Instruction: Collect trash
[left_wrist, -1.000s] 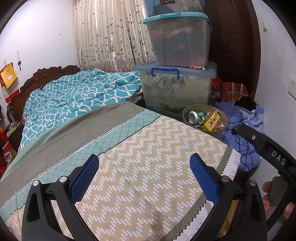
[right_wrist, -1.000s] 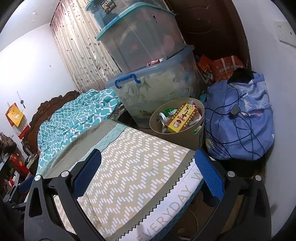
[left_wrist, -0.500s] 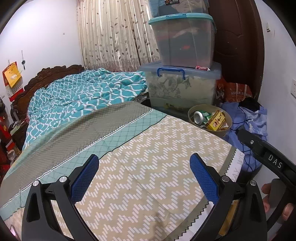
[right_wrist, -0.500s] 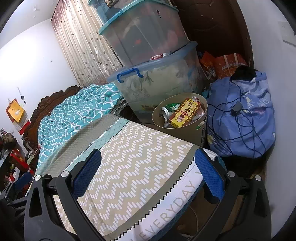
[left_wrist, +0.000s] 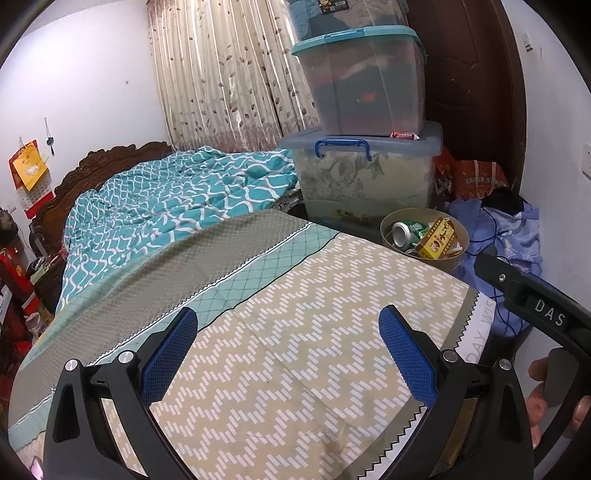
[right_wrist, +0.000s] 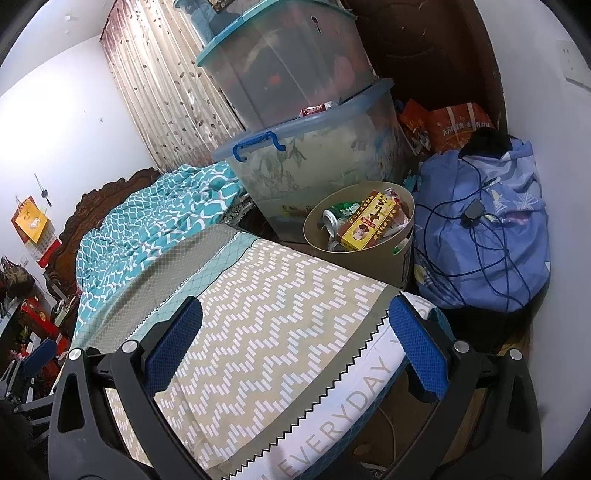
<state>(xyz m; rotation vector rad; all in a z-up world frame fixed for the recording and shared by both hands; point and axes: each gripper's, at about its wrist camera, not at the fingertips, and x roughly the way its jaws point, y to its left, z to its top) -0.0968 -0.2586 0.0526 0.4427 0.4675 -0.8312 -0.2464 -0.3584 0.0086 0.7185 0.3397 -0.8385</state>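
Hovering over the bed (left_wrist: 303, 332), the left hand-held gripper (left_wrist: 288, 354) fills the bottom of its frame with both blue pads spread wide, nothing between them but zigzag-patterned bedspread. Same story on the other side: the right hand-held gripper (right_wrist: 295, 350) sits low in its frame, jaws wide apart and empty, above the bed's corner where the white edge reads "EVERYDAY".

Now the trash. It sits in a round tan bin (right_wrist: 369, 266) on the floor just past the foot of the bed, centre-right in the right wrist view and right of centre in the left one (left_wrist: 458, 258). Inside, a yellow and red carton (right_wrist: 369, 221) lies tilted across the top, with a crushed green and silver can (right_wrist: 338, 218) just beside it toward the left. From the left wrist view the carton (left_wrist: 437, 242) and the can (left_wrist: 402, 232) show the same way, side by side.

Behind the bin, in the upper middle of both frames, stacked clear storage boxes (right_wrist: 317, 162) rise toward the top edge, the lowest with a blue handle. To the right of the bin a blue cloth bundle (right_wrist: 487, 236) slumps against the wall, dark cables draped over it. A teal patterned quilt (left_wrist: 177, 206) is heaped at centre-left, before a carved wooden headboard (left_wrist: 107, 166).
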